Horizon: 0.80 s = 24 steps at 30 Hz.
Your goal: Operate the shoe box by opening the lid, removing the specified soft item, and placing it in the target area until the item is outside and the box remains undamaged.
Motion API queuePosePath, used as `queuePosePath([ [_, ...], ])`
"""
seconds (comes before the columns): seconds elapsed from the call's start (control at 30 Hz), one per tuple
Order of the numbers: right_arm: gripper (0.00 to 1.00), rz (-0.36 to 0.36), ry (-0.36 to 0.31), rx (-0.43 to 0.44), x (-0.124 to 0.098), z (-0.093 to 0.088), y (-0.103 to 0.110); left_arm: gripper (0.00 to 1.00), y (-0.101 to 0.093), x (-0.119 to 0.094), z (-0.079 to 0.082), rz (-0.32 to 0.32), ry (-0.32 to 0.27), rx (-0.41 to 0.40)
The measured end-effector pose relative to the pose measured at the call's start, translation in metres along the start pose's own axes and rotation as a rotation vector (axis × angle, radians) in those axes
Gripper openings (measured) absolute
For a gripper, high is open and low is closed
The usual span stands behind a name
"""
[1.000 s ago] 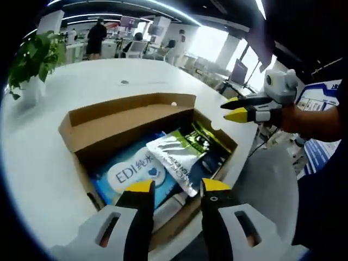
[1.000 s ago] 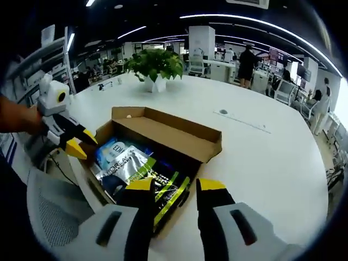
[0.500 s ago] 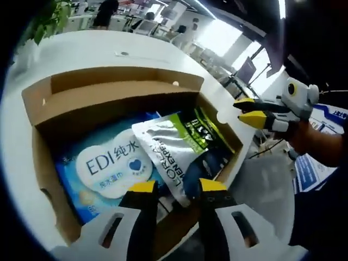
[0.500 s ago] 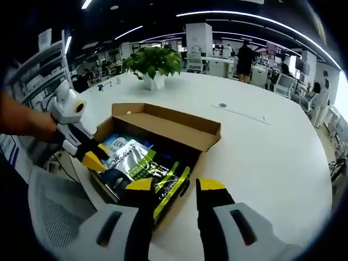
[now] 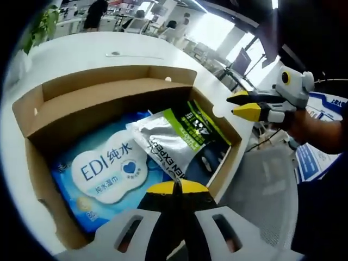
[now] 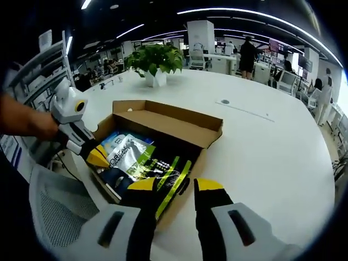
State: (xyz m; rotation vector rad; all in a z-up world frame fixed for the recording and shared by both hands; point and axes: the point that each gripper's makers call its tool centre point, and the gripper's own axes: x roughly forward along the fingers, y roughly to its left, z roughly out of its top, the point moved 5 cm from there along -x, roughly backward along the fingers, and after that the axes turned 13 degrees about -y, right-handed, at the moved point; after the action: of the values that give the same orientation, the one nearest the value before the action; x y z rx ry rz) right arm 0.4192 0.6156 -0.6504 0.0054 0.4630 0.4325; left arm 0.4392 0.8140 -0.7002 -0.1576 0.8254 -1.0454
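I am seeing ceiling light strips [image 6: 228, 12] glaring and windows [image 5: 217, 33] overexposing. Fisheye distortion is bending edges; the box interior [image 6: 179, 149] is lying shadowed.

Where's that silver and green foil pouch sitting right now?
In the left gripper view, the silver and green foil pouch lies inside the open brown cardboard box, overlapping the right edge of the blue wet-wipes pack.

Open-plan office, dark ceiling w/ long curved light strips [image 6: 239, 12]. Big white round table [image 6: 272, 157]; potted green plant [image 6: 155, 60] on its far side. Desks, chairs, people standing in bkgd. Bright windows [image 5: 217, 35] in left gripper view. Grey mesh chair [image 6: 60, 212] near table edge.
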Motion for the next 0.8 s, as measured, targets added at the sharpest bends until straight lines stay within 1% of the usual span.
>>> queuePosePath([
  [0.07,0.25,0.008,0.000,0.000,0.002,0.001,0.003,0.00,0.002,-0.004,0.000,0.006,-0.012,-0.011],
  [0.13,0.25,0.024,-0.003,0.001,0.006,0.002,0.007,0.00,0.005,-0.007,-0.002,0.008,-0.005,-0.022],
  [0.27,0.25,0.046,0.002,0.002,0.018,0.004,0.013,0.00,0.011,-0.014,-0.004,0.024,-0.014,-0.039],
  [0.43,0.25,0.074,0.041,-0.010,0.039,-0.004,0.019,0.00,0.016,-0.018,-0.008,0.035,-0.015,-0.054],
  [0.5,0.25,0.078,0.058,-0.001,0.044,-0.008,0.020,0.00,0.018,-0.020,-0.008,0.041,-0.014,-0.055],
  [0.63,0.25,0.082,0.066,0.001,0.050,-0.010,0.022,0.00,0.019,-0.022,-0.009,0.041,-0.015,-0.055],
  [0.8,0.25,0.076,0.097,0.016,0.057,-0.020,0.019,0.00,0.022,-0.022,-0.010,0.042,-0.016,-0.066],
])
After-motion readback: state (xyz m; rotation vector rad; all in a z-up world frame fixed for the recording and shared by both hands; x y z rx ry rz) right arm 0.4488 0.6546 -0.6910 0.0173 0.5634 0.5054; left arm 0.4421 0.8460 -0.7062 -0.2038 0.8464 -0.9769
